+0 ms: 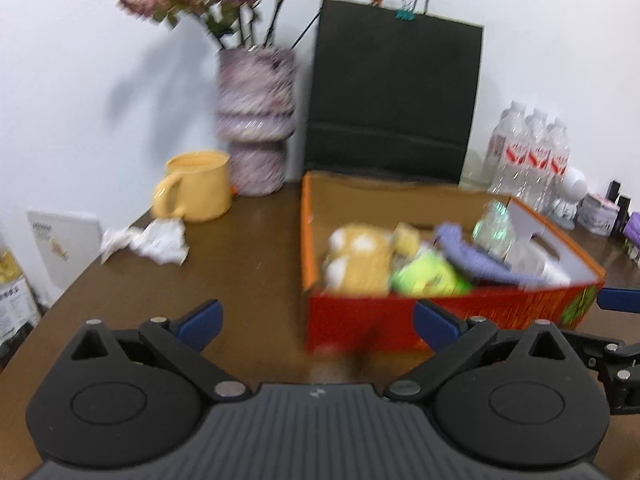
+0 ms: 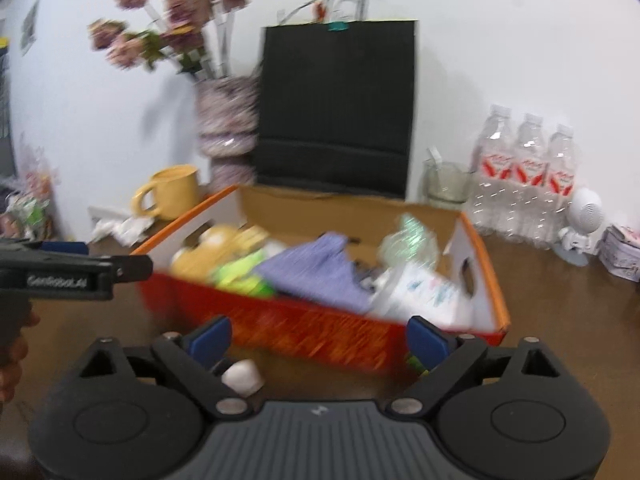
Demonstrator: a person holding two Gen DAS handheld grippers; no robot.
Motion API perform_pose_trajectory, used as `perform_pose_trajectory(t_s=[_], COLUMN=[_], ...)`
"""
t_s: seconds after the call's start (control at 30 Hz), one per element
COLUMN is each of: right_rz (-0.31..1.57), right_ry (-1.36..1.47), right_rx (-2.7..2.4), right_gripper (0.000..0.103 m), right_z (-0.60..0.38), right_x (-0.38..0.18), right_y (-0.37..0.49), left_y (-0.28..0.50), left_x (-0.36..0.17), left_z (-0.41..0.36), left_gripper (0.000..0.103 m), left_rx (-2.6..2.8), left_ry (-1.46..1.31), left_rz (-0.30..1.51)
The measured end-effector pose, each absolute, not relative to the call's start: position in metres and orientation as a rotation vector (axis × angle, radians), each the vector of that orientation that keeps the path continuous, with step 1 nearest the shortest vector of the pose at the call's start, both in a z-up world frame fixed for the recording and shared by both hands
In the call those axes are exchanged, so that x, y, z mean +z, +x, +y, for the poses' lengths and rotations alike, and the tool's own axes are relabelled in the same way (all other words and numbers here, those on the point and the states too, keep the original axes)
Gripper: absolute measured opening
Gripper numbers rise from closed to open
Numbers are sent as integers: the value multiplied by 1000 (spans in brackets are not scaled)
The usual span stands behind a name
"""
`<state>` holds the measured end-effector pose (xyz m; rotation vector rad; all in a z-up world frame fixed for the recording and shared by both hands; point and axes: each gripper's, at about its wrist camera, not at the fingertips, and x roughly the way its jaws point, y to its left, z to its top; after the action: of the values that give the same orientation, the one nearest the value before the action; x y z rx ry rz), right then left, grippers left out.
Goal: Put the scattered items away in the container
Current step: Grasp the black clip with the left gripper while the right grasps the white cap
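Note:
An orange-red cardboard box [image 1: 440, 312] stands on the brown table; it also shows in the right wrist view [image 2: 304, 328]. It holds a tan plush toy [image 1: 360, 260], a lime-green item [image 1: 428, 276], a purple cloth [image 2: 320, 268], a crumpled clear bottle [image 2: 408, 240] and a white packet [image 2: 424, 296]. My left gripper [image 1: 318, 322] is open and empty just before the box's near wall. My right gripper [image 2: 318, 338] is open and empty at the box's front. A small white object [image 2: 242, 376] lies on the table by its left finger.
A yellow mug [image 1: 196, 186], crumpled white paper [image 1: 152, 240], a patterned vase with dried flowers [image 1: 256, 120] and a black paper bag [image 1: 392, 100] stand behind. Water bottles [image 2: 524, 172], a glass jar [image 2: 444, 182] and small white figures sit at right.

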<state>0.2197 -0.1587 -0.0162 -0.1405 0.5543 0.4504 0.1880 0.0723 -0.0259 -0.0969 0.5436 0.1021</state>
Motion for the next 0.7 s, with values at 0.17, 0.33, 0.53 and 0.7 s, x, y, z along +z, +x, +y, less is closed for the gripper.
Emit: perform_pose_trajectory(t_s=[0.17,0.33,0.53,0.7], right_rz=[635,698,687,672], right_ry=[-185,-172,-155,-127], right_rx=[495,506,524,495], right_gripper=[69,53,26,26], right_z=[-130,-113,-121,-145], right_x=[-44,-69,-69,-68], right_y=[221,239,237,237], left_y=[162,148,160,188], left_x=[-37,-37,-40,-51], left_z=[90,99,78,30], left_gripper=[103,103,103,94], left_rx=[130,136,67,-71], left_ry=[-118,-122,-108,-19], left_rz=[573,572,577,604])
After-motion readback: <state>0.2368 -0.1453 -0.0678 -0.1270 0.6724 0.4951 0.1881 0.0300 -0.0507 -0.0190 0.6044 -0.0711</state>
